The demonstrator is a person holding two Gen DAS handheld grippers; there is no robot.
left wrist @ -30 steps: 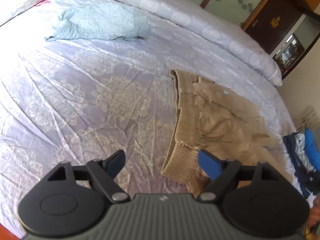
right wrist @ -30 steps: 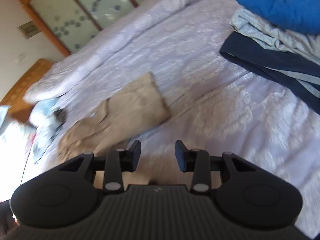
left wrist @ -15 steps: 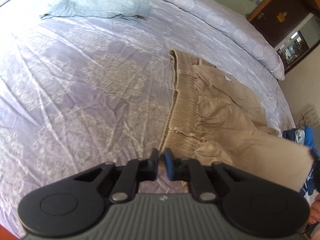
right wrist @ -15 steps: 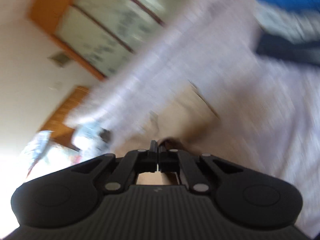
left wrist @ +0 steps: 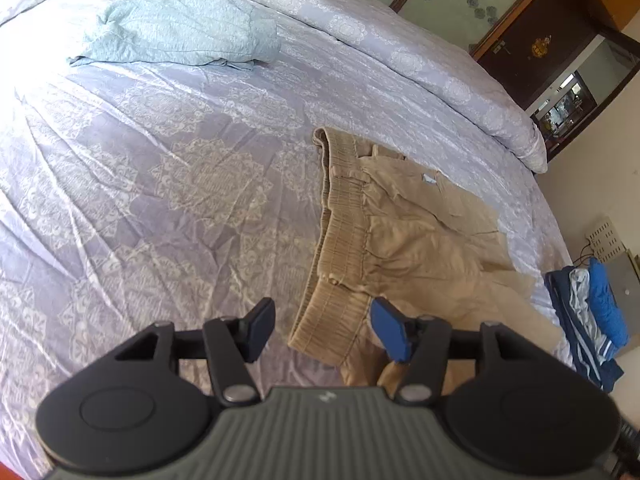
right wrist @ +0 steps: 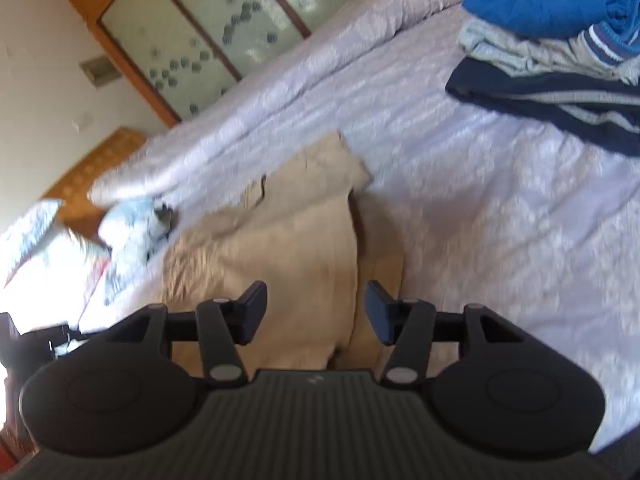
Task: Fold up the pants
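Tan pants (left wrist: 408, 236) lie on the lavender bed, waistband toward me on the left, legs running to the right. My left gripper (left wrist: 324, 330) is open and empty, hovering just above the near corner of the waistband. In the right wrist view the pants (right wrist: 292, 236) lie with one leg over the other, the hem end nearest. My right gripper (right wrist: 316, 312) is open and empty, just above the leg ends.
A light blue blanket (left wrist: 176, 32) lies crumpled at the far left of the bed (left wrist: 120, 184). A pile of blue and grey clothes (right wrist: 560, 48) sits at the bed's right end, also in the left wrist view (left wrist: 592, 312). A rolled quilt (left wrist: 400, 52) lines the far side.
Both grippers were shut half a second ago and are open now. The left has pulled back a little from the waistband. The right view was swinging fast and has steadied over the leg ends.
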